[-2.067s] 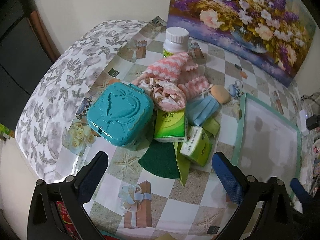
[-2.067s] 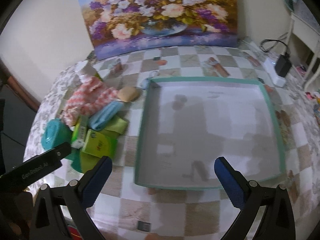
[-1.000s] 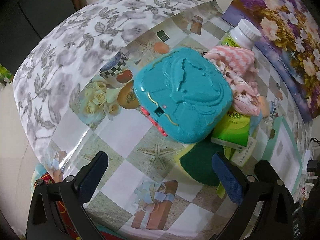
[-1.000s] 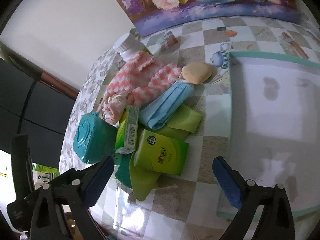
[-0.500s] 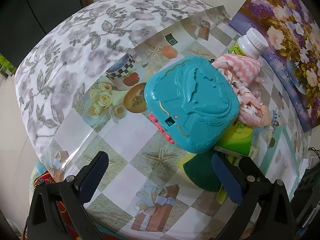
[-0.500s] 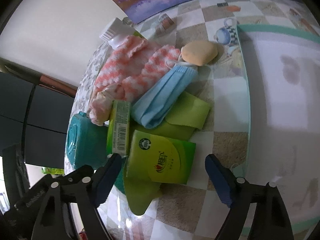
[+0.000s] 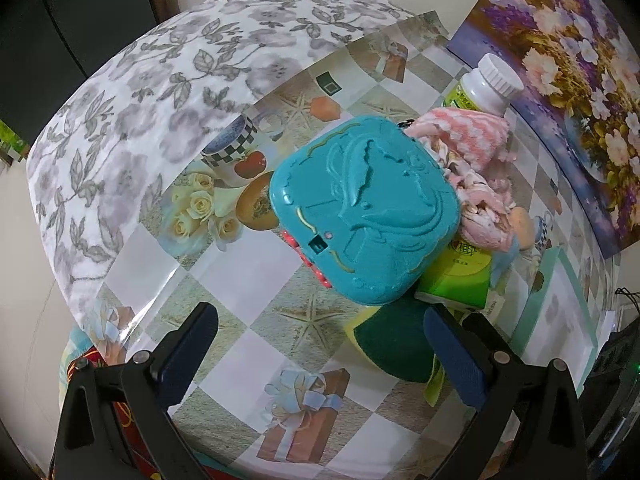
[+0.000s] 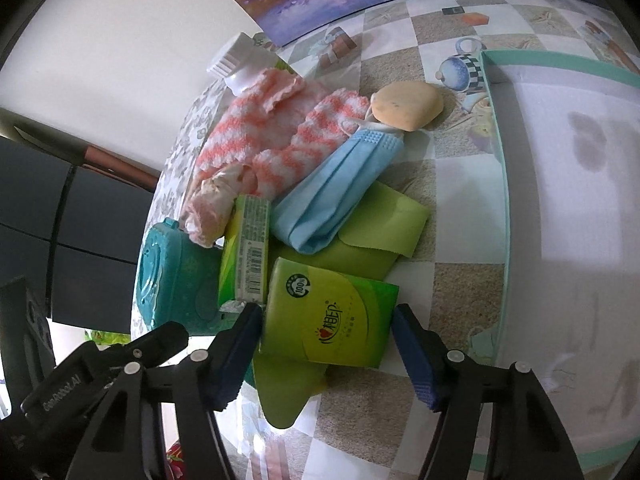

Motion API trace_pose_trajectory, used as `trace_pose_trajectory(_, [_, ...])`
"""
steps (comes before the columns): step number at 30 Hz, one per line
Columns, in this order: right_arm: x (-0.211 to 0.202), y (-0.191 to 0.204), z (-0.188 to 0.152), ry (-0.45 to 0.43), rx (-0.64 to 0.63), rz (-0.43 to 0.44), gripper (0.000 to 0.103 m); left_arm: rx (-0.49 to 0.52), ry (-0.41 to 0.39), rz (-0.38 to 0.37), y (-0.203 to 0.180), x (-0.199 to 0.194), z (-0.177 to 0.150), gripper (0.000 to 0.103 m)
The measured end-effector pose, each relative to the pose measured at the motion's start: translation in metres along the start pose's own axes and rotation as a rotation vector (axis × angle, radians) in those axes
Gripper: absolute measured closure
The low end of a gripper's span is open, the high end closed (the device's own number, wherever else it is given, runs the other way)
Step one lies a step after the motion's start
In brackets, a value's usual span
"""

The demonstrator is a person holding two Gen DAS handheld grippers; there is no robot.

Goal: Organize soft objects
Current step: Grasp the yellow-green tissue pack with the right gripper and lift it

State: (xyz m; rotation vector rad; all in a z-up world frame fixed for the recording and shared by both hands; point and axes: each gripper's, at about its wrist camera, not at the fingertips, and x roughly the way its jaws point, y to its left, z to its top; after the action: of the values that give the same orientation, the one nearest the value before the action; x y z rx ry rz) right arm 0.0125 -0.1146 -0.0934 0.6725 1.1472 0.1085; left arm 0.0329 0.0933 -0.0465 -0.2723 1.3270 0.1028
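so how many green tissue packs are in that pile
2. One tissue pack lies flat between the closing right gripper jaws; another tissue pack stands on edge beside the teal case. More could be hidden under the pile.

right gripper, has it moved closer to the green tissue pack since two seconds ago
Yes. The right gripper has moved off the tray onto the green tissue pack, its closing jaws now straddling it.
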Motion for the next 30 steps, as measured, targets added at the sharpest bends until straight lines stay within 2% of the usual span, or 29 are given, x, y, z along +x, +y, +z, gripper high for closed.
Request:
trace_pose_trajectory(15, [-0.038, 0.002, -0.003, -0.042, 0.009, -0.013, 0.034, 0.057, 0.014, -0.027, -0.008, -0.003, -0.005, 0.000])
trace_pose_trajectory(19, [-0.054, 0.001, -0.004, -0.085, 0.024, -0.007, 0.034, 0.075, -0.012, -0.055, -0.012, -0.014, -0.007, 0.001])
trace_pose_trajectory(30, [-0.111, -0.007, 0.003, -0.211, 0.023, -0.100, 0.034, 0.172, -0.141, -0.064, -0.032, -0.050, -0.001, 0.005])
